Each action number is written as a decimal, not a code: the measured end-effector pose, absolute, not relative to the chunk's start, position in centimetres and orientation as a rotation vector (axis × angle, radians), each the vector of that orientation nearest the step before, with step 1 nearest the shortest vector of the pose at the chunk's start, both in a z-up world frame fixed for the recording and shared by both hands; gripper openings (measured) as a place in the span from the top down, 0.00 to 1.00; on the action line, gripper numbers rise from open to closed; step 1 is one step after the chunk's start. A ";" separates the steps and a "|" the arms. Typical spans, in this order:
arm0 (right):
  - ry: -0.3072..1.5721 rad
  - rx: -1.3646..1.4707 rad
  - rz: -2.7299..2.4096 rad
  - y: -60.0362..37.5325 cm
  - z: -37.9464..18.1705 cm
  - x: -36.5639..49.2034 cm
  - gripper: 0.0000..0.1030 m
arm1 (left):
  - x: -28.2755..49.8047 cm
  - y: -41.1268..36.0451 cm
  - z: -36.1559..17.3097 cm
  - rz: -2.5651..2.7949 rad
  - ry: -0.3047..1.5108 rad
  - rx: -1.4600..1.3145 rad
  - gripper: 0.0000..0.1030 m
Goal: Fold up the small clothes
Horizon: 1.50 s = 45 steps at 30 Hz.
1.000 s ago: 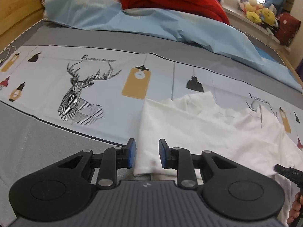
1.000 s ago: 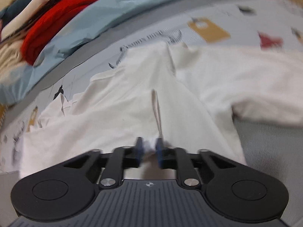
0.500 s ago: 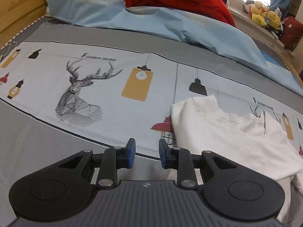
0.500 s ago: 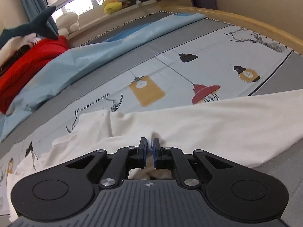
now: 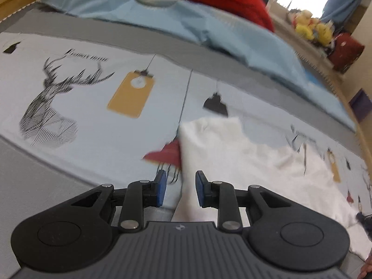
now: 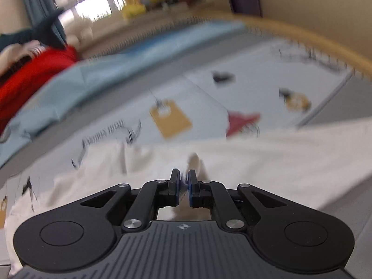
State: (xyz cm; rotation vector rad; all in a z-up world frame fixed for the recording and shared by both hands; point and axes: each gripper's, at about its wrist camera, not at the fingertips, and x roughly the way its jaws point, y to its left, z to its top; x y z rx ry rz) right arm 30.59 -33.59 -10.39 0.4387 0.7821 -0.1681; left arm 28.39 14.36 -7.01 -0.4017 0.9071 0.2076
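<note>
White shirt (image 5: 234, 162) lies on the printed bedsheet (image 5: 97, 116), near-right side, rumpled w/ soft creases; its left edge runs straight, a corner points far. L gripper (image 5: 178, 190) hovers over that edge, jaws apart, nothing gripped. R gripper (image 6: 183, 187) jaws opening, a white fold of shirt (image 6: 267, 158) btw them, pads look still touching it.

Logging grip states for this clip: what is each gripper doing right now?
Left gripper: open, holding nothing, above the edge of the white cotton garment.
Right gripper: jaws opening, a fold of the white garment between them.
</note>
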 end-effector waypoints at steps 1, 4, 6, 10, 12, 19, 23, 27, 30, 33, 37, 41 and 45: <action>0.771 0.438 -0.179 -33.8 -10.2 30.6 0.90 | 28.8 14.3 -7.3 0.213 0.914 -0.396 0.71; 0.746 0.448 -0.192 -34.2 -9.9 30.4 0.90 | 30.0 14.5 -7.9 0.195 0.887 -0.420 0.71; 0.755 0.446 -0.187 -34.2 -10.0 30.6 0.90 | 30.8 14.5 -8.4 0.195 0.887 -0.421 0.70; 0.768 0.468 -0.194 -34.7 -10.3 31.2 0.90 | 32.3 14.2 -9.2 0.181 0.875 -0.438 0.55; 0.774 0.489 -0.207 -35.1 -10.6 31.4 0.90 | 33.1 13.9 -9.8 0.182 0.896 -0.426 0.51; 0.790 0.548 -0.245 -36.3 -11.4 31.4 0.90 | 33.8 13.8 -10.5 0.212 0.882 -0.333 1.00; 0.773 0.546 -0.248 -36.3 -11.1 31.3 0.90 | 33.2 15.3 -9.1 0.276 0.833 -0.354 1.00; 0.765 0.552 -0.241 -36.2 -10.7 31.2 0.87 | 33.1 14.7 -8.7 0.239 0.886 -0.300 0.98; 0.753 0.557 -0.232 -36.2 -10.4 30.9 0.87 | 32.6 14.7 -8.3 0.268 0.897 -0.277 0.97; 0.752 0.563 -0.197 -35.9 -10.1 30.9 0.87 | 31.5 15.0 -6.9 0.207 0.878 -0.322 0.97; 0.845 0.578 -0.078 -34.8 -11.3 31.6 0.76 | 30.7 14.1 -7.3 0.027 0.995 -0.339 0.97; 0.977 0.509 -0.090 -34.0 -13.4 32.1 0.76 | 29.7 12.7 -12.0 -0.003 1.274 -0.169 0.96; 1.010 0.534 -0.183 -35.5 -14.0 31.8 0.75 | 28.9 12.5 -10.0 0.023 1.202 -0.152 0.96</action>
